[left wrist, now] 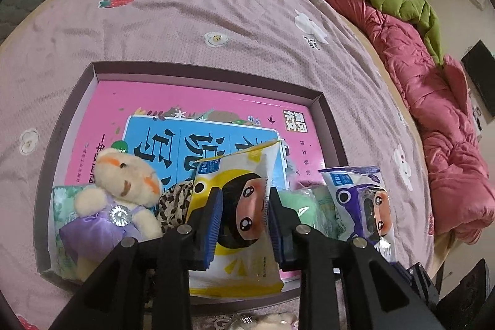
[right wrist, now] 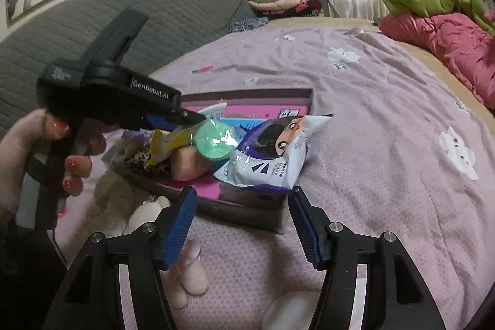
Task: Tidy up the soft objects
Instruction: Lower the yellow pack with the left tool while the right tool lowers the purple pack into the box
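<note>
Crowding the tray [left wrist: 328, 110] near edge, yellow packet [left wrist: 244, 206] between parted left jaws, right jaws wide.

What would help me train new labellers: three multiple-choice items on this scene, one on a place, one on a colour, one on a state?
1. Where is the teddy bear that wears a dress?
A. In the box
B. On the red quilt
C. On the folded clothes

2. What colour is the dress?
A. Yellow
B. Purple
C. Red

3. How is the right gripper?
A. Shut on a packet
B. Shut on a plush toy
C. Open, with nothing between its pads

Answers:
1. A: the bear sits inside the box's walls, at its near left corner.
2. B: the satin dress is lilac-purple with a sparkly button.
3. C: the blue pads stand well apart, and only the sheet and the box edge show between them.
</note>
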`<state>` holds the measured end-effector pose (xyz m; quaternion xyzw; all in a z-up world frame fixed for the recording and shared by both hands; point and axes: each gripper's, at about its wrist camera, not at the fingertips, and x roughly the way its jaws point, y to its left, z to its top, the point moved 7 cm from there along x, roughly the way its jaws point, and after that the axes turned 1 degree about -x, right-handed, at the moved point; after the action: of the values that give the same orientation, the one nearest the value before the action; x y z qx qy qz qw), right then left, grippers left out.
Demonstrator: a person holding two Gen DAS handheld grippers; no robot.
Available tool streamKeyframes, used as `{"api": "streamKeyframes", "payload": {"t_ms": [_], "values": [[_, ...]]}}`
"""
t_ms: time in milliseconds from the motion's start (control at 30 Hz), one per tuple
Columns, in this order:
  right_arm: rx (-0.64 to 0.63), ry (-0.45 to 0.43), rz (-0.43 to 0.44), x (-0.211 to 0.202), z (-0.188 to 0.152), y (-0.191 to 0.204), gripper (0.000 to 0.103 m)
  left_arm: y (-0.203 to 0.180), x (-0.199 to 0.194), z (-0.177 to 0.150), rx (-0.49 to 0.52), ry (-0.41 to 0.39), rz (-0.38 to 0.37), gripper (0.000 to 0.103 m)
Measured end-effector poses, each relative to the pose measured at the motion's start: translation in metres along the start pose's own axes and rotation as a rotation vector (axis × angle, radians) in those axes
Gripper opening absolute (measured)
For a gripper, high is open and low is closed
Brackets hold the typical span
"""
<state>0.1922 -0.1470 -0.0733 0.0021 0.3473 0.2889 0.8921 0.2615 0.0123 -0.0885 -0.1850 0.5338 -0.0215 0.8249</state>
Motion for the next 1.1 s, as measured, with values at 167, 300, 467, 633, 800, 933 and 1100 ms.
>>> {"api": "streamKeyframes", "payload": {"t_ms": [167, 300, 467, 633, 800, 933, 1100], "values": [[0.081, -0.066, -0.031, -0.012, 0.010, -0.023, 0.063, 0.003, -0.002, -0.003, -0.002, 0.007, -0.010, 0.032], [0.073, -0.097, -0.089, -0.004, 0.023, -0.034, 0.065, 0.003, -0.002, -0.005, 0.005, 0.007, -0.006, 0.033], [0.094, -0.055, -0.089, 0.028, 0.031, -0.038, 0.068, 0.002, -0.003, -0.008, 0.021, 0.007, 0.001, 0.034], [0.049, -0.038, -0.018, 0.041, 0.034, -0.016, 0.068, 0.003, -0.004, -0.010, 0.027, 0.019, 0.002, 0.036], [0.010, 0.000, 0.005, 0.053, 0.029, -0.002, 0.068, 0.006, -0.002, -0.010, 0.019, 0.024, 0.004, 0.042], [0.021, -0.001, 0.007, 0.053, 0.027, -0.004, 0.068, 0.006, -0.004, -0.010, 0.026, 0.019, 0.008, 0.042], [0.019, -0.035, -0.004, 0.044, 0.029, -0.006, 0.068, 0.003, -0.010, -0.011, 0.046, -0.003, 0.013, 0.044]]}}
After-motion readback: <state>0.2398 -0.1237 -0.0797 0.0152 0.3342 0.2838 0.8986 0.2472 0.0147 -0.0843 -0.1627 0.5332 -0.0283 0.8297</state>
